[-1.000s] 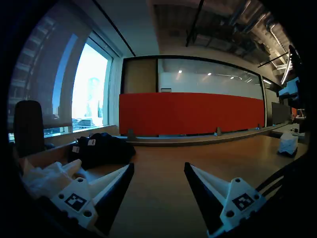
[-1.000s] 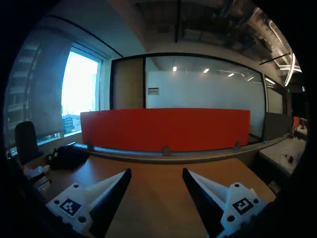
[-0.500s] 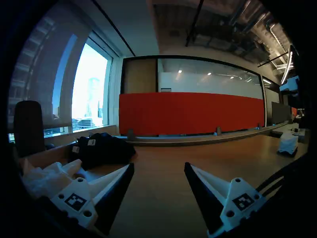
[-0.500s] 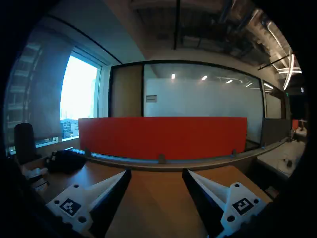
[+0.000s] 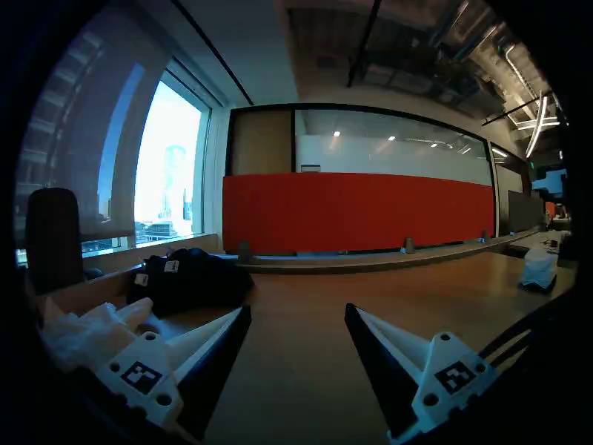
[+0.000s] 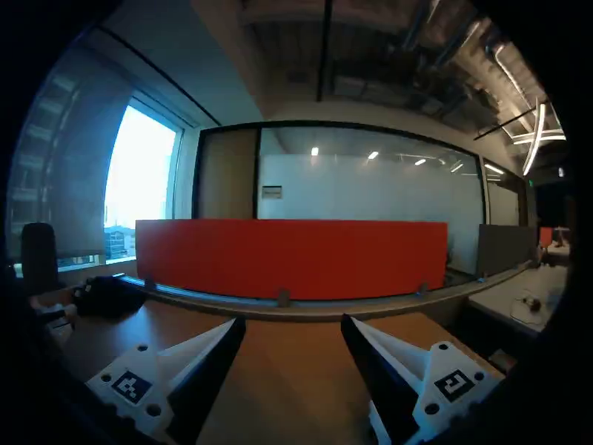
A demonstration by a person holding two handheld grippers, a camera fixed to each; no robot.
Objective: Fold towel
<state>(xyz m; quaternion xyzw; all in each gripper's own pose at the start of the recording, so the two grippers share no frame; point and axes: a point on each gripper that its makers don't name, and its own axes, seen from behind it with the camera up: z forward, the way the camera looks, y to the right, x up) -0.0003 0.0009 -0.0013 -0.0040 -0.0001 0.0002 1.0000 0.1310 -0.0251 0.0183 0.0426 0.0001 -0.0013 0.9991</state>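
Towel [image 5: 81, 337], white and crumpled, lies at 8 o'clock in the left gripper view. The left gripper [image 5: 296, 307] and right gripper [image 6: 293, 318] are both spread, empty.

White wedge fingers [image 5: 194, 337], black-lined
Both the left gripper [image 5: 296, 307] and the right gripper [image 6: 293, 320] show black inner faces, a square black-and-white marker [image 5: 141, 377] per finger and screw holes [image 5: 156, 399]; black cables [image 5: 511, 345] lie beside the left's.

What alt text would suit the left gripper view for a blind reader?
The open left claw hovers over a wooden desk, gripping nothing. A black bundle and crumpled white cloth lie to its left; a red divider stands behind.
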